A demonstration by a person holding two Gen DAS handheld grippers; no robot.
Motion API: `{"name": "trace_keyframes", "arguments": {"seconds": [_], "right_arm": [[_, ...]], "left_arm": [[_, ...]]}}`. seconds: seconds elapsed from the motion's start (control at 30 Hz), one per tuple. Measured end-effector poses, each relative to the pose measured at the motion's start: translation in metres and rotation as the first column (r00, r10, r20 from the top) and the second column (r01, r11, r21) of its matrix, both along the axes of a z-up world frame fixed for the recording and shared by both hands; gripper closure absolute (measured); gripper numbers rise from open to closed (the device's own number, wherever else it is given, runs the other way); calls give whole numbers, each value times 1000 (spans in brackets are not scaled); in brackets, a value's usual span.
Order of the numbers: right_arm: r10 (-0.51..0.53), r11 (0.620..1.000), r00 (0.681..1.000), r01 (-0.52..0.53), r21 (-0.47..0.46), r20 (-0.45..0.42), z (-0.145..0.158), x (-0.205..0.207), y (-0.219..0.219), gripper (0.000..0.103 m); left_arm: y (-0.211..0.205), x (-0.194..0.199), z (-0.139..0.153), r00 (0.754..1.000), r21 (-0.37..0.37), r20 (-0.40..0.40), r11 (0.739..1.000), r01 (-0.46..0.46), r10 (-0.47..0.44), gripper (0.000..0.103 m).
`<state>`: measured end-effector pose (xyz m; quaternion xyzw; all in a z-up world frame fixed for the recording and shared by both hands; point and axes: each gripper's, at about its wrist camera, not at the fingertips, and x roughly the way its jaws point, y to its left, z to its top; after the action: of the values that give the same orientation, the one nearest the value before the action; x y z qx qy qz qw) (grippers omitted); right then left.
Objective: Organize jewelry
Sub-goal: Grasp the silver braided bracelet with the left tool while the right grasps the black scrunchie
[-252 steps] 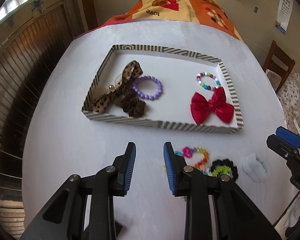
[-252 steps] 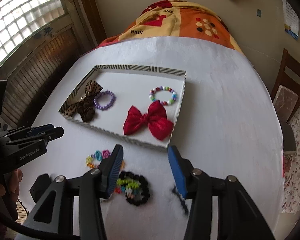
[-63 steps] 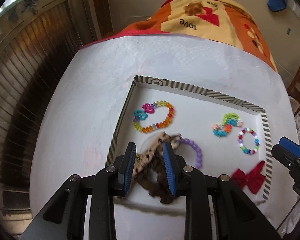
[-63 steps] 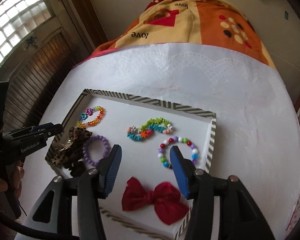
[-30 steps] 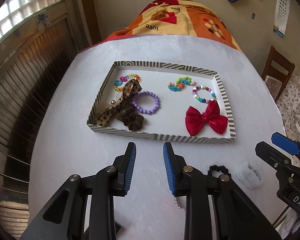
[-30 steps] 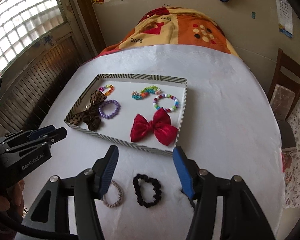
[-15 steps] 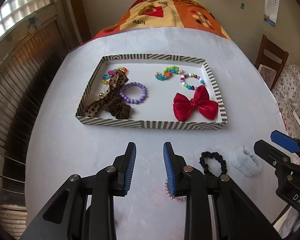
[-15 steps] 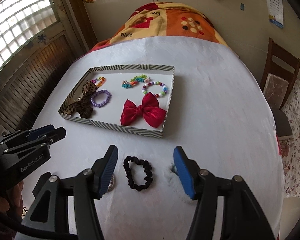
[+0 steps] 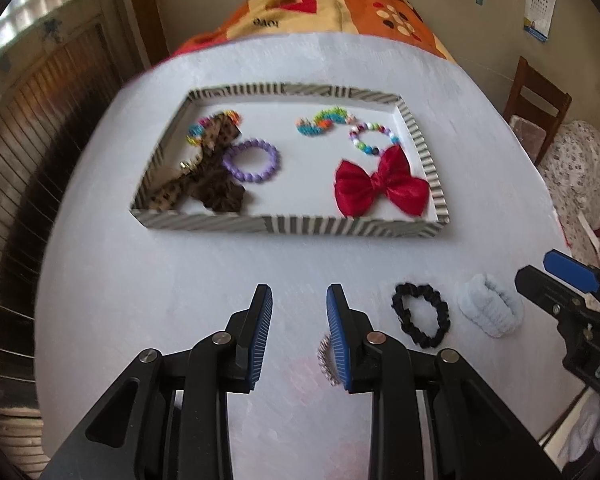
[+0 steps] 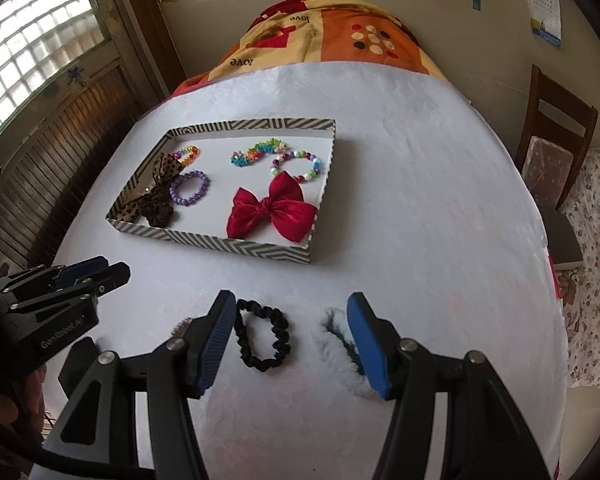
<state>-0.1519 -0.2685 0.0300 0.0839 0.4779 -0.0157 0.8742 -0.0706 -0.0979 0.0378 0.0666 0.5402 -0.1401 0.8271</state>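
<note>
Both hand-held grippers lower than before, left [image 9: 299, 326] and right [image 10: 292, 338] empty, parted, tray [image 10: 236, 246] edge beyond

Right gripper [image 10: 292, 316] stands open and empty above the white table [image 10: 420, 220]. Black scrunchie [image 10: 263, 335] lies flat between its fingers, touching neither. Fluffy white scrunchie [image 10: 336, 340] lies partly behind the right finger. Striped tray [image 10: 220, 242] farther off holds a red bow [image 10: 270, 212]. Left gripper [image 10: 92, 276] at near left.

place: home, probably a bedroom | cues: patterned blanket [image 10: 332, 36]; wooden chair [image 10: 556, 136]; wall calendar [image 10: 546, 4]; glass-block window [image 10: 32, 36]
</note>
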Motion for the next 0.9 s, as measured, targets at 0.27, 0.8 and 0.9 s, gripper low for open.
{"name": "trace_keyframes", "arguments": {"seconds": [0.27,0.8,0.9], "right_arm": [[95,995,995,-94,22,-43,-29,3,7,42],[252,962,955,-264,-66,-155,-86,39,35,72],[264,959,946,-279,-57,-186,-94,42,36,80]], "left_arm": [[7,-9,-43,985,-51,-168,998,28,-36,83],[-9,-18,-83,970,19,-239,999,49,-43,83],[-14,-16,-84,972,21,-231,998,52,-45,83]]}}
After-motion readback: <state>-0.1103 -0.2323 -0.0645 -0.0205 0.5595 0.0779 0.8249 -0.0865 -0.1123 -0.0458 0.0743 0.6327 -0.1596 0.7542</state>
